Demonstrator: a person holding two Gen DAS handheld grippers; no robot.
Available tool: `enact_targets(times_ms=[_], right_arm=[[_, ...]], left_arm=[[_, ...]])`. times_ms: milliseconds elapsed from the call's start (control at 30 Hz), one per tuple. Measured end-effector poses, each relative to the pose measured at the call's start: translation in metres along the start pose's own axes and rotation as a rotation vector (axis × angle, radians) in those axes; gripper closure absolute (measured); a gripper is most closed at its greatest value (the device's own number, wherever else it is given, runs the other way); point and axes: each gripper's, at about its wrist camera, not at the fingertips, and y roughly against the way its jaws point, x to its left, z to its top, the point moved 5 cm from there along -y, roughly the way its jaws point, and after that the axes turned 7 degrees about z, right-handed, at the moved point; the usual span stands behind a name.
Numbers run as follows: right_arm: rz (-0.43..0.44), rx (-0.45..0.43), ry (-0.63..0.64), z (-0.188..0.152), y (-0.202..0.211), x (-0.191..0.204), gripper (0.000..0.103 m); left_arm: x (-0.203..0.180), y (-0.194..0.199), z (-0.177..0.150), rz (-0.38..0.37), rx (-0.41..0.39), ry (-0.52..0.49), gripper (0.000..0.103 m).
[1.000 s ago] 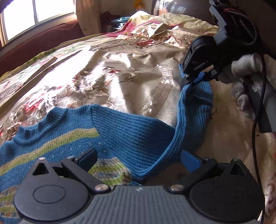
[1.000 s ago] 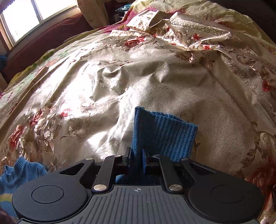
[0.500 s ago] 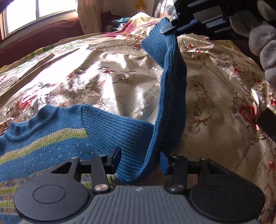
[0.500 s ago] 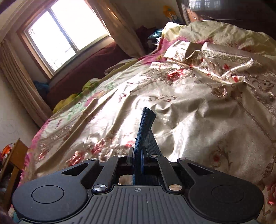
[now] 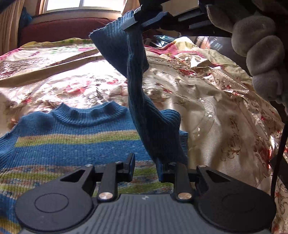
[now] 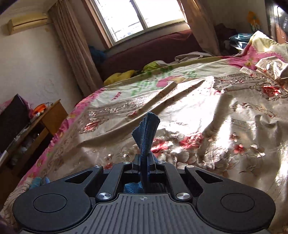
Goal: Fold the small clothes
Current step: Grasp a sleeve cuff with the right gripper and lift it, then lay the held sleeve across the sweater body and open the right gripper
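Observation:
A small blue knit sweater [image 5: 72,136] with green and yellow stripes lies flat on the floral bedspread [image 5: 216,126], collar facing away from me. Its right sleeve [image 5: 136,90] rises in a twisted column to my right gripper [image 5: 136,16], which a gloved hand [image 5: 261,54] holds high above the sweater. In the right wrist view my right gripper [image 6: 144,158] is shut on the sleeve cuff [image 6: 146,129]. My left gripper [image 5: 145,162] sits low over the sweater's body. Its jaws are closing; the sleeve's base drapes against the right finger and no pad presses on cloth.
The bedspread [image 6: 216,108] runs wide with creases and a rumpled ridge at the far right. A wooden bedside cabinet [image 6: 45,117] stands off the bed's left edge. A maroon bench [image 6: 153,48] with yellow cloth [image 6: 120,75] sits under the window [image 6: 140,16].
My right gripper has lifted the cuff off the bed and swung it up and leftward over the sweater. My left gripper has narrowed its jaws and shifted, bringing the collar into view.

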Motion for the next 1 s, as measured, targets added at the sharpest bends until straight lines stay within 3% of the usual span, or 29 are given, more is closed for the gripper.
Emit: enact_targets(times_ms=[167, 333, 533, 667, 900, 1000], right_arm=[[0.039, 0.124, 0.062, -0.032, -0.059, 0.039, 0.097], [0.097, 0.278, 0.119, -0.078, -0.097, 0.067, 0.097], [0.117, 0.378, 0.158, -0.120, -0.111, 0.080, 0.096], [0.155, 0.433, 0.188, -0.133, -0.110, 0.084, 0.090], [0.197, 0.417, 0.158, -0.137, -0.083, 0.080, 0.087], [0.146, 0.351, 0.126, -0.131, -0.060, 0.056, 0.087]], left_arm=[[0.046, -0.004, -0.009, 0.032, 0.029, 0.105, 0.072], [0.076, 0.005, -0.024, 0.059, 0.054, 0.124, 0.072], [0.104, 0.022, -0.037, 0.082, 0.069, 0.198, 0.072], [0.114, 0.032, -0.042, 0.098, 0.059, 0.222, 0.071], [0.125, 0.037, -0.048, 0.130, 0.056, 0.247, 0.071], [0.125, 0.038, -0.042, 0.147, 0.041, 0.254, 0.071]])
